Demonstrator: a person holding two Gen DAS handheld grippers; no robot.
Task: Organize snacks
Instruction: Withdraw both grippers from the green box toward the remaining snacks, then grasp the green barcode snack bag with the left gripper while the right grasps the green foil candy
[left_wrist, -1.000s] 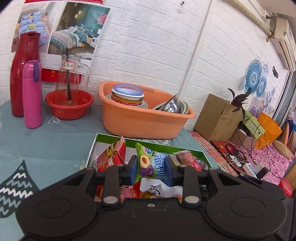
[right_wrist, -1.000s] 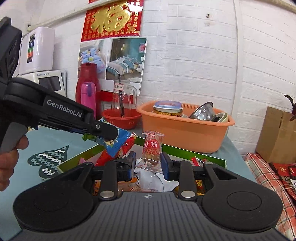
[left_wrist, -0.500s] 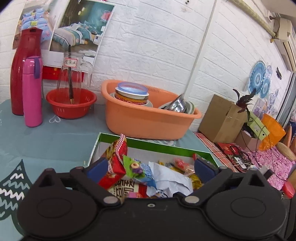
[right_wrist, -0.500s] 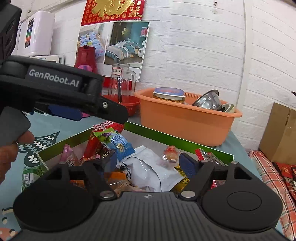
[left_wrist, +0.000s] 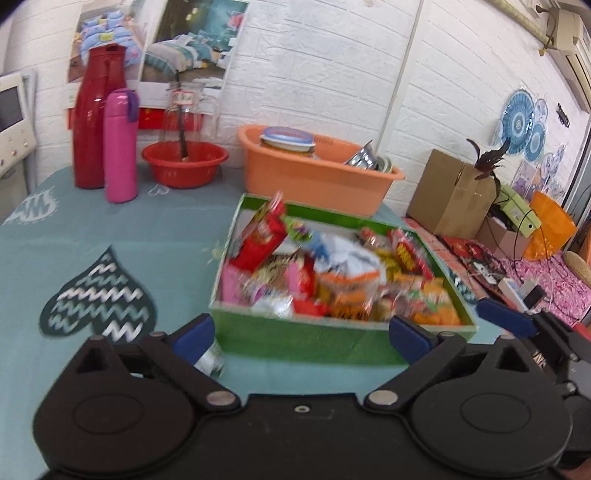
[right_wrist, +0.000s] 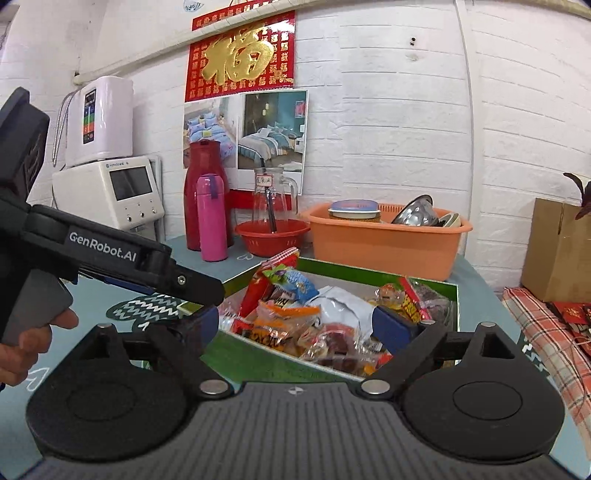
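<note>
While the green box of snacks is lying lengthwise away across the surface, both the left claw and right claw are hanging wide open, empty, angled downward before its near wall.

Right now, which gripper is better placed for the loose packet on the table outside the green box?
Left, probably. The loose packet lies beside the left gripper's fingertip, at the green box's corner. Right gripper faces the box's snacks, farther off. Both jaws have just been opening and hold nothing.

Mixed snack packets heaped in green box
</note>
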